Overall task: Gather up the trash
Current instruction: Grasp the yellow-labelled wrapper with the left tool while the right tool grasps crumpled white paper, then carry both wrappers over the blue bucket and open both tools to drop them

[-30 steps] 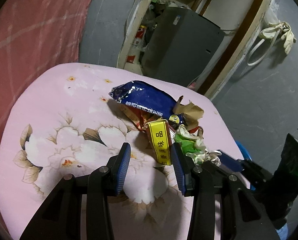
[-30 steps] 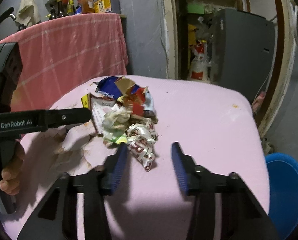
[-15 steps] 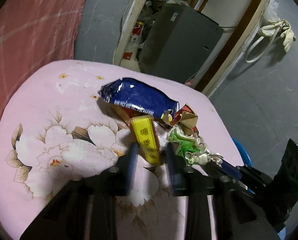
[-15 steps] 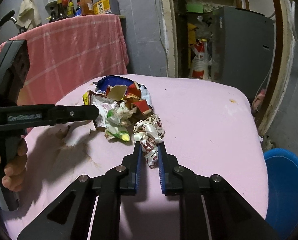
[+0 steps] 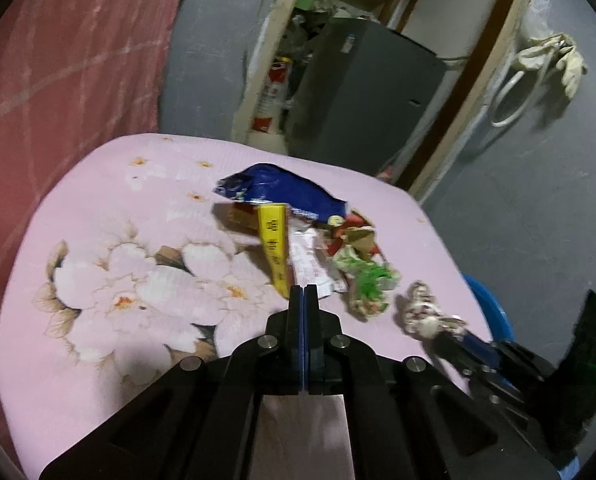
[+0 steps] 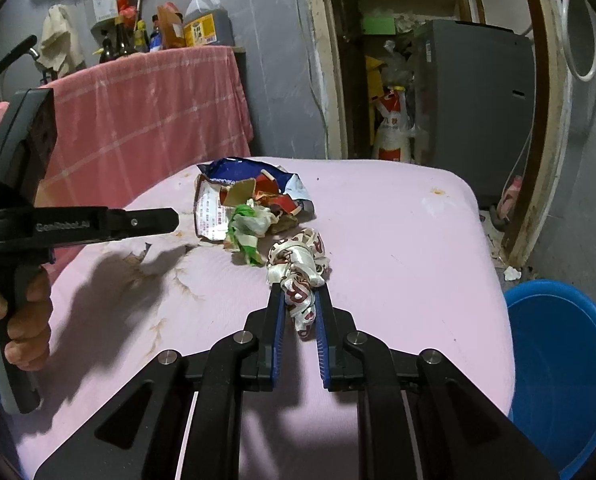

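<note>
I see the trash heaped mid-table: a blue snack bag (image 5: 286,194) lies flat at the far end, a yellow wrapper strip (image 5: 273,242) slants toward me from beneath it, a crumpled green-and-white wrapper (image 6: 245,227) sits nearer, and the white-and-red crumpled wrapper (image 6: 298,268) lies nearest — bunched, its tail pinched between my right-hand pads (image 6: 279,328)

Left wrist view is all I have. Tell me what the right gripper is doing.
Observer: The right gripper is shut on the crumpled white-and-red wrapper, with a pad on each side.
Operator: Find me somewhere to drop it.
Observer: A blue basin stands on the floor beside the right edge of the pink table. Nothing shows in the part I can see.
Operator: Describe my left gripper from the side.
Observer: The left gripper has its tip by the printed packet at the pile's left edge. I cannot tell if they touch.
</note>
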